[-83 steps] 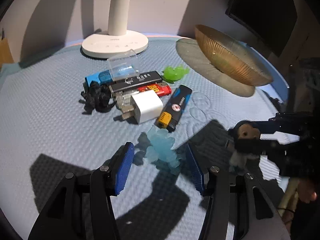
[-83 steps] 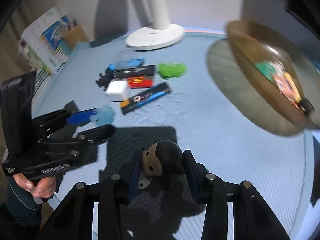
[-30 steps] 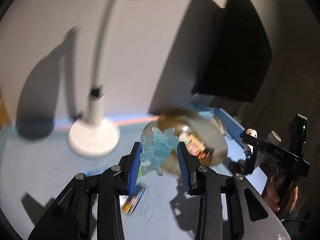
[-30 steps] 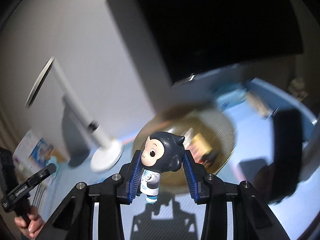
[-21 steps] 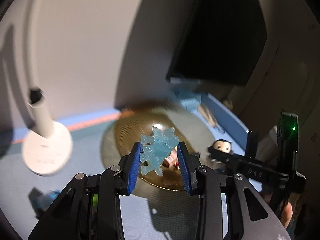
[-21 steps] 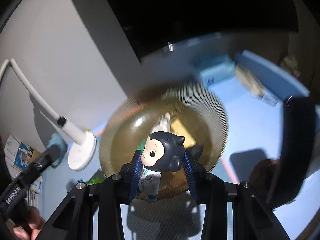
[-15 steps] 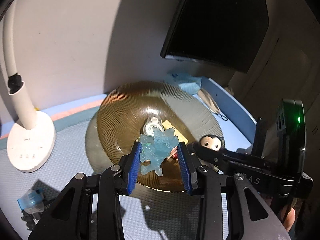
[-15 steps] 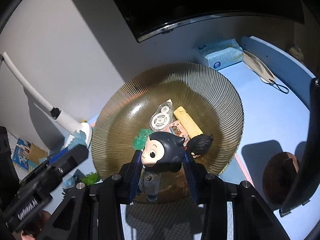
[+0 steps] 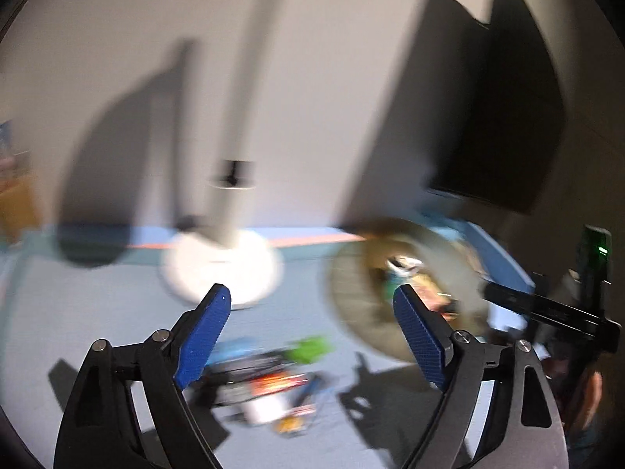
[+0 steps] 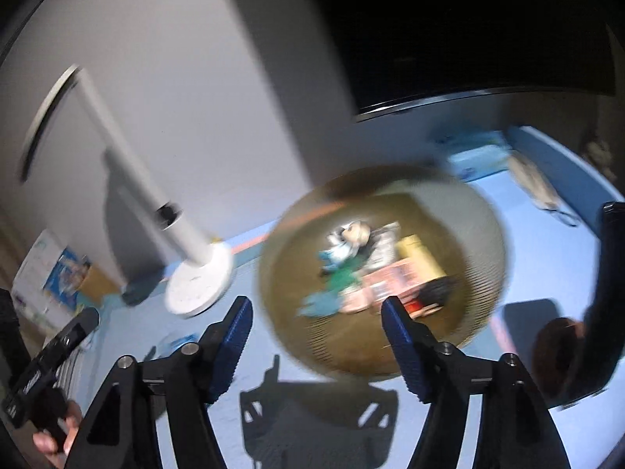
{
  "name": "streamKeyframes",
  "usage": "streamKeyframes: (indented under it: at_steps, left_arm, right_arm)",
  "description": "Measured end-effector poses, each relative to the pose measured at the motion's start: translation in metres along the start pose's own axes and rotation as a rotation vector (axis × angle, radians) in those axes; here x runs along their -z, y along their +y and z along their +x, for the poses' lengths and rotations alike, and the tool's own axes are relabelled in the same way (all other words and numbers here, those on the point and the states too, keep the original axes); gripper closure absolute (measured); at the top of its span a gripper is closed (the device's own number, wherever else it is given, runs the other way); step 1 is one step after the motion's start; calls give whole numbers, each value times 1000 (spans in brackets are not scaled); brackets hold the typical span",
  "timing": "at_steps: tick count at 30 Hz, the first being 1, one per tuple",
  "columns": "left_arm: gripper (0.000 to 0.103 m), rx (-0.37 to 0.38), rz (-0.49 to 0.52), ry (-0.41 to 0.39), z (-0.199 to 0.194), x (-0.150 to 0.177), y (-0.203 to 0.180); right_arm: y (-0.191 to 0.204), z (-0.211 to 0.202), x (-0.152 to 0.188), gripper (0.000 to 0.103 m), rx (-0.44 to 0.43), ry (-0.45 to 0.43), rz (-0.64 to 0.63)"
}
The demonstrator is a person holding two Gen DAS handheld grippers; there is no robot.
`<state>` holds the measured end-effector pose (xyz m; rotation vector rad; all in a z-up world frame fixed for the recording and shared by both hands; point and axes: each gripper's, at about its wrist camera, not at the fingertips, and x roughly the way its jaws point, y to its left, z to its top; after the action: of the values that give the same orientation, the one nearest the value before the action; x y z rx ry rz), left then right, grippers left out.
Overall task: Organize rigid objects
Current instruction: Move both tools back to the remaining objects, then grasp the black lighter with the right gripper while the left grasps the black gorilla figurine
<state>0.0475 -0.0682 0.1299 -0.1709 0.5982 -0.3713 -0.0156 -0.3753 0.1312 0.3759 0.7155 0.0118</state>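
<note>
While both jaws opening, empty: right view shows bowl (image 10: pixel 484 234) contents; left view, table clutter (image 9: pixel 269 383).

- Amber ribbed bowl (image 10: pixel 480 234): upright on the blue mat, far right of the lamp, holding a blurred heap of small items (image 10: pixel 375 269).
- Loose items (image 9: pixel 269 379): clustered on the mat, near left of the bowl.

The black left gripper with blue ribbed pads (image 9: pixel 312 308) is opening, nothing between its jaws. Beyond it, blurred, a white round-based desk lamp (image 9: pixel 222 265) stands on the blue textured mat (image 9: pixel 78 312). A ribbed amber glass bowl (image 9: pixel 351 305) holding small items sits right; a cluster of small objects (image 9: pixel 269 379) lies nearer
</note>
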Motion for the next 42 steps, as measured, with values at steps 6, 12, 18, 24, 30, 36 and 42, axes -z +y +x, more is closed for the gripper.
streamKeyframes:
  at_steps: [6,12,18,24,30,36,42]
  left_arm:
    - [18,-152,-132,37,-1,34,85]
    - [18,-148,-175,123,41,72,114]
    - [18,-123,-205,156,48,75,118]
    - [18,-83,-254,201,57,77,126]
    - [18,-74,-235,222,61,78,123]
    - [18,-100,-172,240,63,79,114]
    - [18,-107,-106,268,69,81,102]
  right_arm:
    - [41,53,51,25,-20,14,-88]
    - [83,60,90,21,116,-113,-350]
    - [90,81,100,20,95,-50,-412]
    - [76,102,97,20,126,44,-355]
    - [68,108,93,20,105,61,-320]
    - [71,109,93,20,102,63,-326]
    - [76,111,94,20,106,83,-345]
